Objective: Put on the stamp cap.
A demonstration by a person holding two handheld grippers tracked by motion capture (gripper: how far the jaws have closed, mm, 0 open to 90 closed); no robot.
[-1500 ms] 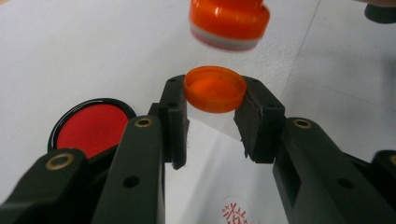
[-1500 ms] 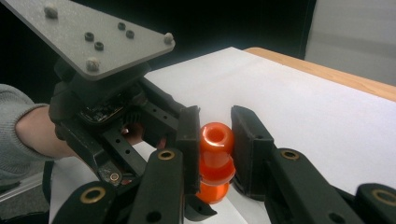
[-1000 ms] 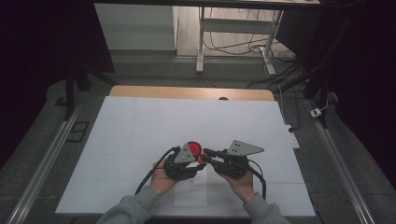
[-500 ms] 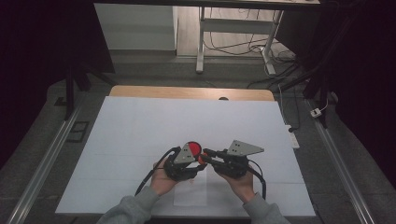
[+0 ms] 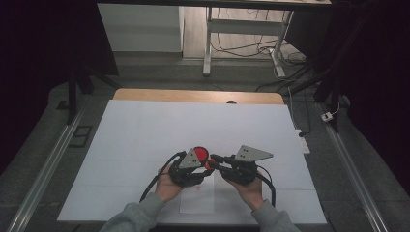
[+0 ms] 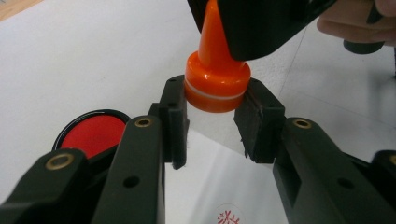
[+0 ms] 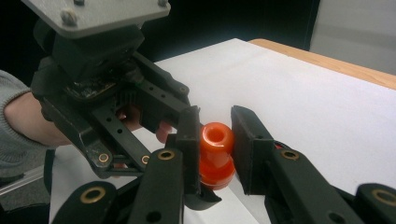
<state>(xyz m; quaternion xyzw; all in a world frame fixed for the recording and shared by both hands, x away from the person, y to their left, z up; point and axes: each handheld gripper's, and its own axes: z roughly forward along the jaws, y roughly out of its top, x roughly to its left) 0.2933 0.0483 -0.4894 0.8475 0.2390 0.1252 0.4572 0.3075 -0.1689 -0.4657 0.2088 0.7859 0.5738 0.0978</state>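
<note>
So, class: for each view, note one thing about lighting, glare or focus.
High view: white table sheet bright, surroundings dark. Left gripper view: orange stamp sharp with soft highlights, near jaws slightly blurred. Right gripper view: stamp fairly sharp, background black, grey plate softly lit.

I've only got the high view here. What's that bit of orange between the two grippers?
Observer: It's an orange stamp. The left gripper is shut on its wide base, with one pad on each side.
Operator: And the right one?
Observer: The right gripper is shut on the stamp's narrower handle end, which has a hollow tip.
Operator: Anything on the paper underneath?
Observer: Yes, the left gripper view shows a red printed mark on the sheet, just below the jaws.
</note>
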